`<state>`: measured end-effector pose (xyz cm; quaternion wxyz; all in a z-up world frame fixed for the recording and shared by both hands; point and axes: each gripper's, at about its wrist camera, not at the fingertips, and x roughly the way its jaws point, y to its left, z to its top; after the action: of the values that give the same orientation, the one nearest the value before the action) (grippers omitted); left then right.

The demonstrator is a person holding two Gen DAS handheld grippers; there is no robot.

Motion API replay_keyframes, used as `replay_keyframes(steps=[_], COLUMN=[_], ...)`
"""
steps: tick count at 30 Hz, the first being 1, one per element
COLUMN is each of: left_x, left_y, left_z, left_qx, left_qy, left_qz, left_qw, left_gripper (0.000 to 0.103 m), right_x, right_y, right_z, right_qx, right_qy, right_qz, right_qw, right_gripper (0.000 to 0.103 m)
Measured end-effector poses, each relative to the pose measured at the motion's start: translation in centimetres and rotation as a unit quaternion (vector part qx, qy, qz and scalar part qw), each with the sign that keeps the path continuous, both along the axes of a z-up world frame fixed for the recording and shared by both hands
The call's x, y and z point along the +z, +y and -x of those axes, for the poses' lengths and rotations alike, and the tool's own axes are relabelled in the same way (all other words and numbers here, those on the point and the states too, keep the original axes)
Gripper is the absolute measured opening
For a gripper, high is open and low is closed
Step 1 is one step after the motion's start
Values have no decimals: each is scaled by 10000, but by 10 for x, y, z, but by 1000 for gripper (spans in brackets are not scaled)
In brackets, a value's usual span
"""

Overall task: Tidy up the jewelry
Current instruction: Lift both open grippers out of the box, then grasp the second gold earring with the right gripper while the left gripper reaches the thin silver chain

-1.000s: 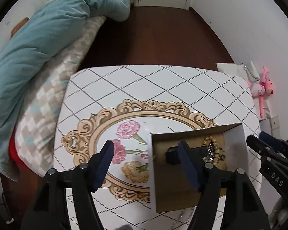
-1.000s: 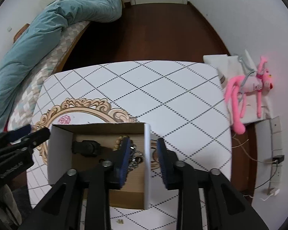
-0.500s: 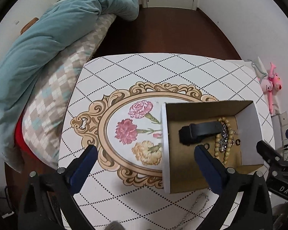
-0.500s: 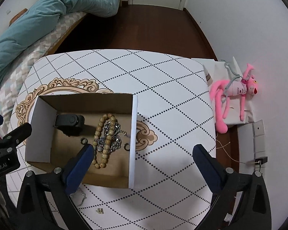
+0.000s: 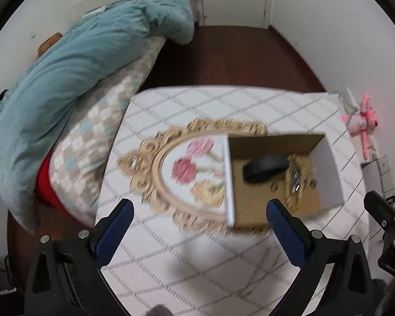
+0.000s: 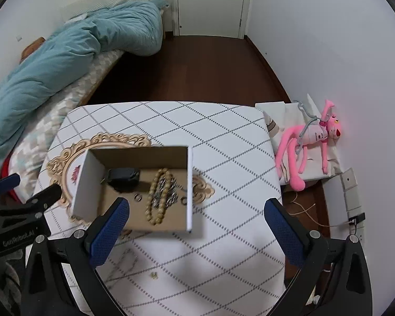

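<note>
while both grippers' fingers [image 6: 110,234] gape empty, the jewelry box [image 6: 137,184] lies beyond them on the table [image 6: 223,158].

Open cardboard box [image 6: 134,158], bead bracelet [image 6: 156,197], chain [image 6: 168,192], rings inside

Both wrist views overhead, tilted down; share box [image 5: 276,184] [image 6: 137,184], table [image 5: 197,263] [image 6: 223,144].

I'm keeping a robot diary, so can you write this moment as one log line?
left gripper: open, empty | right gripper: open, empty | box: on table, holds bead bracelet, chain, rings, black item
</note>
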<state>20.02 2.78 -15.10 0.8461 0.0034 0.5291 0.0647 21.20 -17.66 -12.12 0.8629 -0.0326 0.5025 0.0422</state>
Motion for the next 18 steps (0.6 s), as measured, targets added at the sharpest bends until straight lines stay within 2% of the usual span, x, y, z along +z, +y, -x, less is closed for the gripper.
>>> replay_keyframes(steps=[3,7,10,14,18], left_x=[-24,-74,-102,-117,-122], left_y=[3,8,10,12,13], left_z=[24,48,61,69,70], left_qx=[31,66,72,91,71], left_qy=[146,694,900,933,898], left_qz=[14,65,54,102,122], left_qw=[9999,9975,9959,9955,9959], left_gripper=[103,103,103,103,103], right_x=[-18,-65,-95,-121,-131], right_y=[4,10,15,20,27], right_z=[22,45,58,71,77], right_qx=[-2,64,114,170,251], right_qy=[103,617,849,1015,984], right_qz=[-11,-163,-212,-328,-326], right_qw=[9999,9979,9961,9941,9943], right_gripper=[103,102,91,81,73])
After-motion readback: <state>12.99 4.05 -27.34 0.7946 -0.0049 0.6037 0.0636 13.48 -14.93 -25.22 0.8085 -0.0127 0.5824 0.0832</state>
